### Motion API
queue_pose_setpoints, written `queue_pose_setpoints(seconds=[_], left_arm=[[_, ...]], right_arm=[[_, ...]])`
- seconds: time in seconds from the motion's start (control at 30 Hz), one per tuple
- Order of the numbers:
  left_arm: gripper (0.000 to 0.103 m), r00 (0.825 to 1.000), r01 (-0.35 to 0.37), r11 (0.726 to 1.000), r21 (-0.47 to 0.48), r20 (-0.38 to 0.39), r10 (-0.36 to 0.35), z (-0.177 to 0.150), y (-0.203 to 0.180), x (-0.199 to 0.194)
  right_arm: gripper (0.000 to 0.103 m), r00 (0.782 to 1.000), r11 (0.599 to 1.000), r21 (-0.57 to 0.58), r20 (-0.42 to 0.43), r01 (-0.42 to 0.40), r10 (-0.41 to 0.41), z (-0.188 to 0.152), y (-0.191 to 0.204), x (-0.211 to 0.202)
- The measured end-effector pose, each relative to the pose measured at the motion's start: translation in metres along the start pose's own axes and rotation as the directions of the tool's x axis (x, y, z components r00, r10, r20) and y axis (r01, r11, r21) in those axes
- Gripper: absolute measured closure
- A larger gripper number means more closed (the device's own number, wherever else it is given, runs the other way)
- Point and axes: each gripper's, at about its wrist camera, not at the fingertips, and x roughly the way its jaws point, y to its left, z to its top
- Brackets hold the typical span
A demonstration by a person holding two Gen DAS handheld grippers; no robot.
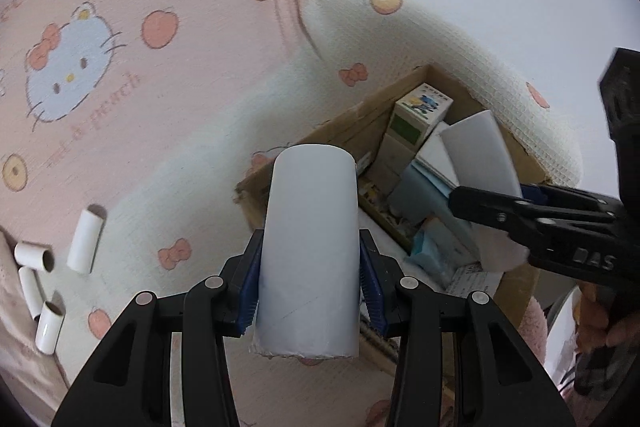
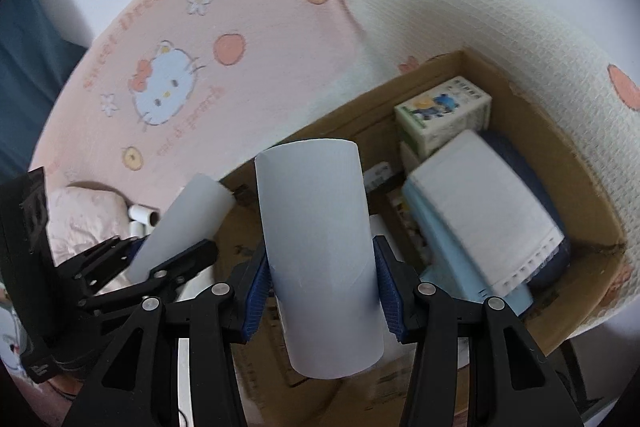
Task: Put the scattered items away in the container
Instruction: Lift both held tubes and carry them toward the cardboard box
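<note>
Jaws of both grippers [image 1: 309,287] [image 2: 324,291] clamped around white tubes [image 1: 310,247] [image 2: 320,259].

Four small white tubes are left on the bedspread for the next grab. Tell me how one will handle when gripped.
The small white tubes look hollow, with open ends, so probably light and easy to crush if squeezed hard. Being round and lying on their sides, they may roll when nudged, though the soft bedspread should damp that.
</note>
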Motion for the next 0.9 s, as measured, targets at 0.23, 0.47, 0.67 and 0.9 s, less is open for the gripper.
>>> queue_pose_setpoints(seconds=[0.23, 0.47, 0.67, 0.9], left_arm=[[0.055, 0.998, 0.060, 0.997, 0.051, 0.000, -0.060, 0.006, -0.008, 0.011], [0.055, 0.996, 0.094, 0.993, 0.069, -0.014, -0.093, 0.014, 0.000, 0.020], [0.055, 0.995, 0.099, 0.992, 0.077, -0.001, -0.099, 0.016, 0.003, 0.018], [0.055, 0.992, 0.127, 0.991, 0.034, -0.024, -0.126, 0.018, 0.006, 0.023]], right_arm=[[0.057, 0.994, 0.998, -0.062, -0.110, 0.008, -0.015, 0.009, -0.006, 0.036], [0.057, 0.957, 0.989, -0.125, -0.265, 0.083, -0.114, 0.011, -0.006, 0.094], [0.057, 0.918, 0.964, -0.229, -0.337, 0.135, -0.209, 0.012, 0.008, 0.125], [0.057, 0.873, 0.896, -0.379, -0.327, 0.229, -0.362, 0.009, 0.019, 0.146]])
